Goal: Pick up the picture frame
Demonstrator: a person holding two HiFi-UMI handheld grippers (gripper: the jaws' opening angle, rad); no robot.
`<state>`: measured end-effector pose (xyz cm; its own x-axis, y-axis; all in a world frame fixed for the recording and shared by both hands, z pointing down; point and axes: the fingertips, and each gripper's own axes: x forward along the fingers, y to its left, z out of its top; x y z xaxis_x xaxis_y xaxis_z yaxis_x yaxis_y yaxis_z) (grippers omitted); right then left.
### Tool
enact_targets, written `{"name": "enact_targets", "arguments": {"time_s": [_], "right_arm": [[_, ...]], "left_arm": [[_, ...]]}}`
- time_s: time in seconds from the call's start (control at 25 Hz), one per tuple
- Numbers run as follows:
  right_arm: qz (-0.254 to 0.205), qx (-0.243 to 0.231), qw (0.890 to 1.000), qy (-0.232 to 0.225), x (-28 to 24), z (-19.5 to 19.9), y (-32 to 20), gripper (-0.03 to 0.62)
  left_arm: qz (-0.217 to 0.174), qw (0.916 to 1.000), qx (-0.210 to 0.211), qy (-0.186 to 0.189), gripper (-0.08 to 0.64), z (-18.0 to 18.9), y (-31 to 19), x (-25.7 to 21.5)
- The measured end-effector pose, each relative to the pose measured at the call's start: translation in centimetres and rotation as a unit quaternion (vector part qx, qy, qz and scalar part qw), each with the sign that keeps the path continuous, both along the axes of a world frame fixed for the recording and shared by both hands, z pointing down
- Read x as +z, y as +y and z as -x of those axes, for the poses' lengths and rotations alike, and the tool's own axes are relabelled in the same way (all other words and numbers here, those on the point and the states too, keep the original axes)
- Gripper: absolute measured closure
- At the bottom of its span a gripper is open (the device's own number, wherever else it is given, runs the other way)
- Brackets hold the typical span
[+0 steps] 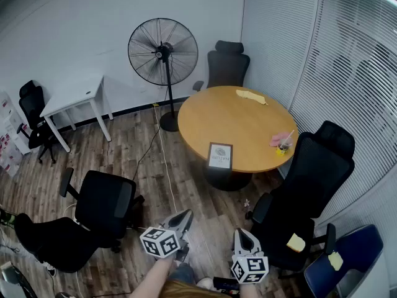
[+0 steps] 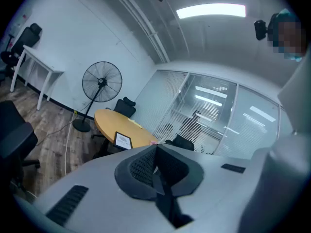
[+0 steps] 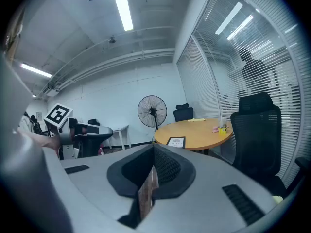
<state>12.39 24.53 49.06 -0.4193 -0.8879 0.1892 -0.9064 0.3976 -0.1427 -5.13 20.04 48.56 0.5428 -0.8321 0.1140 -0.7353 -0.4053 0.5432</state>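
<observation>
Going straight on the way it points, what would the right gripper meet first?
Probably the near edge of the round wooden table, about where the picture frame stands; nothing shows in between, though depth is unclear.

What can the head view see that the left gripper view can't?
Only the head view shows both grippers from above, the left gripper and the right gripper, plus a blue chair at the bottom right. Only the left gripper view shows the long ceiling light and its own jaws up close, shut together. Both show the round table, the picture frame on it, and the big fan.
</observation>
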Motion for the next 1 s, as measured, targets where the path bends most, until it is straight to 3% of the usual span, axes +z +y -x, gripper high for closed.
{"name": "enact_targets", "arguments": {"time_s": [0.4,0.56,0.88,1.0], "right_arm": [[-0.005,-0.01,1.0,0.011,-0.5,0.9,0.7,0.578],[0.0,-0.011,1.0,0.004,-0.7,0.8,0.7,0.578],[0.007,-0.009,1.0,0.011,-0.3,0.2,0.7,0.578],[0.012,-0.011,1.0,0.012,0.3,0.5,-0.3,0.578]], "left_arm": [[-0.024,0.9982,-0.038,-0.04,0.537,2.5,0.5,-0.4],[-0.037,0.9969,-0.03,-0.062,0.537,2.0,0.3,-1.0],[-0.018,0.9984,-0.005,-0.053,0.526,0.5,0.2,-0.1],[-0.013,0.9987,0.007,-0.049,0.448,0.0,-1.0,0.4]]}}
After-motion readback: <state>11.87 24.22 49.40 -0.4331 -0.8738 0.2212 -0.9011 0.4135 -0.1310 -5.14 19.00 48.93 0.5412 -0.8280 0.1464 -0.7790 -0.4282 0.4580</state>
